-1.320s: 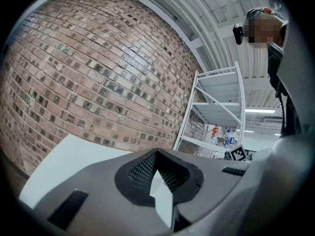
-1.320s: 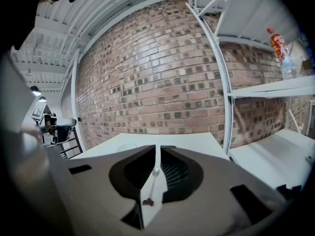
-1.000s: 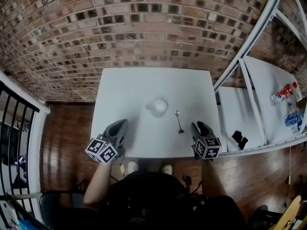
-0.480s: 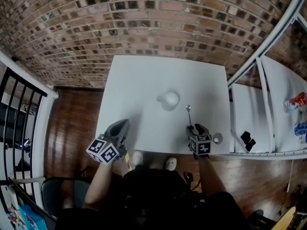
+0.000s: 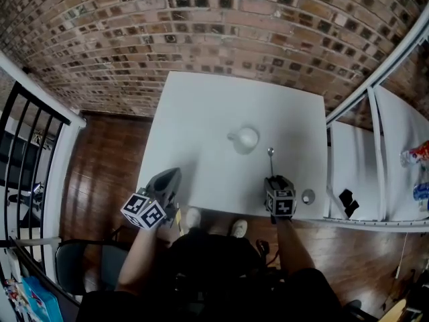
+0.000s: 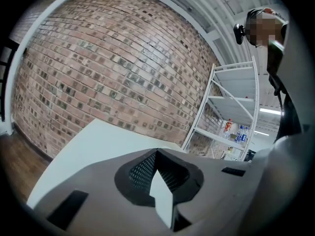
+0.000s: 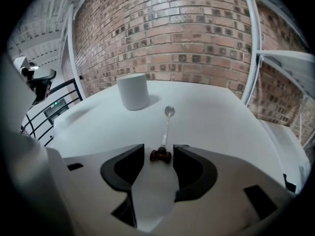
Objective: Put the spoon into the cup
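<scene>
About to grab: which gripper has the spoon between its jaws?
The right gripper: its closing jaws flank the dark handle end of the spoon, not yet pressing it. The left gripper is shut, with nothing in it.

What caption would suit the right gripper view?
Right gripper, jaws closing, straddles the dark handle end of the spoon on the table; cup beyond.

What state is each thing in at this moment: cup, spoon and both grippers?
Cup: upright on the table, no spoon in it.
Spoon: lying flat on the table, apart from the cup, not yet gripped.
Right gripper: jaws apart and closing, spoon's handle end between them.
Left gripper: jaws together, nothing held.
</scene>
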{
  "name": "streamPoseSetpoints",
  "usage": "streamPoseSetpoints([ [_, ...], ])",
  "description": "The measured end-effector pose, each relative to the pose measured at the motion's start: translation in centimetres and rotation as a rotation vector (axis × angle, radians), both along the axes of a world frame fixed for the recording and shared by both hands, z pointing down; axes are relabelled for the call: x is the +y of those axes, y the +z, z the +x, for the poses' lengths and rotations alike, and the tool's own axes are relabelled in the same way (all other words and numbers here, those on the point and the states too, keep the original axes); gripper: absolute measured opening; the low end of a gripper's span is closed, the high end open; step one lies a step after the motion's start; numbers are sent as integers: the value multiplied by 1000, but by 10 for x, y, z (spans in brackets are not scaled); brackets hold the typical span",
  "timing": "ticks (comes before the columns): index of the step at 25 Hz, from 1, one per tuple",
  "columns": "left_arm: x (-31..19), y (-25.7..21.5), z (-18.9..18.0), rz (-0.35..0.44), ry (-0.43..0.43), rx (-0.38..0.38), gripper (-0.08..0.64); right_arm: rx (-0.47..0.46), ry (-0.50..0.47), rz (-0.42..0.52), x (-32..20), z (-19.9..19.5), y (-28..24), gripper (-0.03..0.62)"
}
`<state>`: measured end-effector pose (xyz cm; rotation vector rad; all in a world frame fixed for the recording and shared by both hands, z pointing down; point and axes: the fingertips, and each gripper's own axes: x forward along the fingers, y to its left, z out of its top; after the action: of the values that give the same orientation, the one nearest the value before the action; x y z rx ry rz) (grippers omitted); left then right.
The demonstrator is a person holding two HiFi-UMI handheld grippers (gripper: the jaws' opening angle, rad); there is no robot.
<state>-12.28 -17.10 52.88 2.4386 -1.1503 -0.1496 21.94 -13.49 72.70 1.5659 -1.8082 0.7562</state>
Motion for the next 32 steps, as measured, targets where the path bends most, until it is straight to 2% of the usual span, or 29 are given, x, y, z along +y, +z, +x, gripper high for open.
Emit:
streamPoseSetpoints([
  [4, -1, -2, 1, 2, 7, 10, 5, 4, 8, -18, 1, 1, 1, 178],
  [5, 0, -2, 1, 3, 10, 12, 5, 7, 4, -29, 2, 1, 1, 133],
  [9, 0, -2, 3, 8, 18, 16, 5, 24, -25, -42, 4, 1, 0, 129],
  [24, -5, -16, 5, 54, 38, 46, 4, 33, -7, 74, -5, 2, -54, 129],
  [32, -18, -36, 34, 108, 106, 61, 5, 28, 30, 202, -10, 15, -103, 127],
])
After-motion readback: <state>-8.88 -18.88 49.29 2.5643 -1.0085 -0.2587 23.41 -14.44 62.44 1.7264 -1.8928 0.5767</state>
